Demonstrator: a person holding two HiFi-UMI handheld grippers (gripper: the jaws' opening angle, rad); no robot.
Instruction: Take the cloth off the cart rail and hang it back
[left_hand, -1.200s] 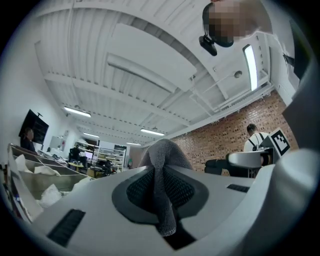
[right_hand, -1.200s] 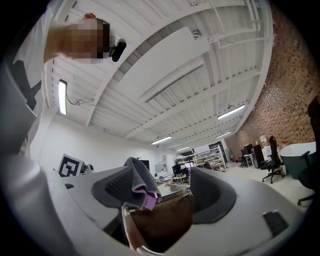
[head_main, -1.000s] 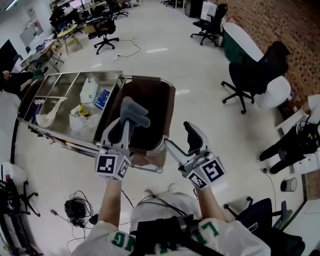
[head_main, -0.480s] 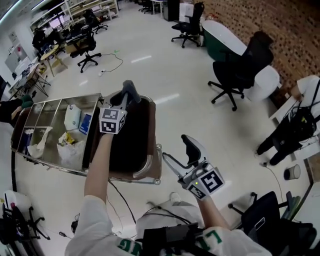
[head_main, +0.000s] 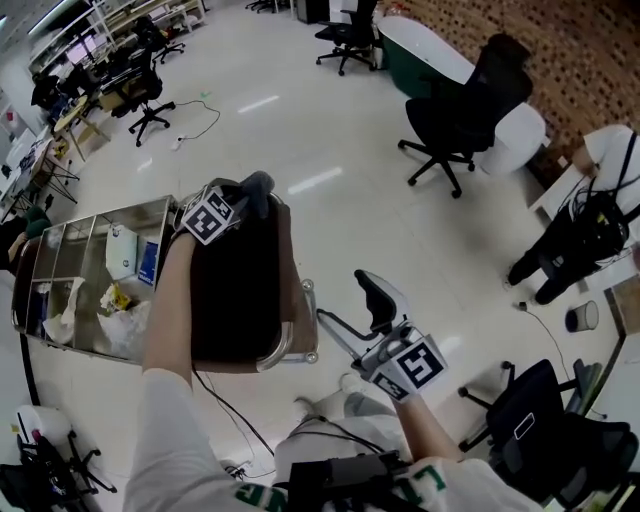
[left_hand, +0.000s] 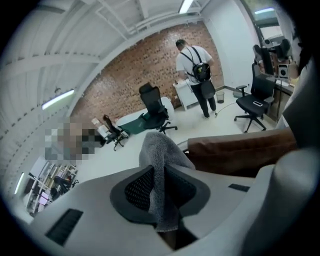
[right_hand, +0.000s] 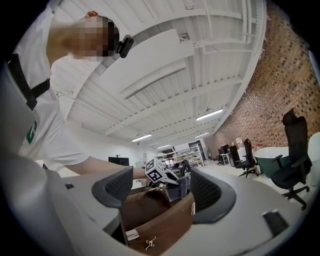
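Centrally, the left gripper (head_main: 246, 192) is reached out over the far end of the cart (head_main: 95, 218), with a grey cloth (left_hand: 159, 150) nipped between its pads. Its jaws stand narrow; they have just been opening a little, and the cloth is between them with the pads against it.

Orientation of the cloth: it is a narrow folded strip whose long axis runs along the jaws. It starts deep between the pads, passes out beyond the tips, and its free end curls over to one side. In the head view that end points away from the marker cube, past the far edge of the brown bag (head_main: 235, 290). Whether the cloth touches the cart beyond the jaw tips cannot be told.

Below and beside the left gripper lies the open top of the bag, which hangs at the cart's end. The curved metal rail (head_main: 283, 345) runs along the bag's near side, well behind this gripper and near the right gripper (head_main: 375, 292).

The right gripper's jaws stand wide apart and hold nothing. Ahead of them, seen through the gap, are the bag and, further on, the left gripper with the cloth.
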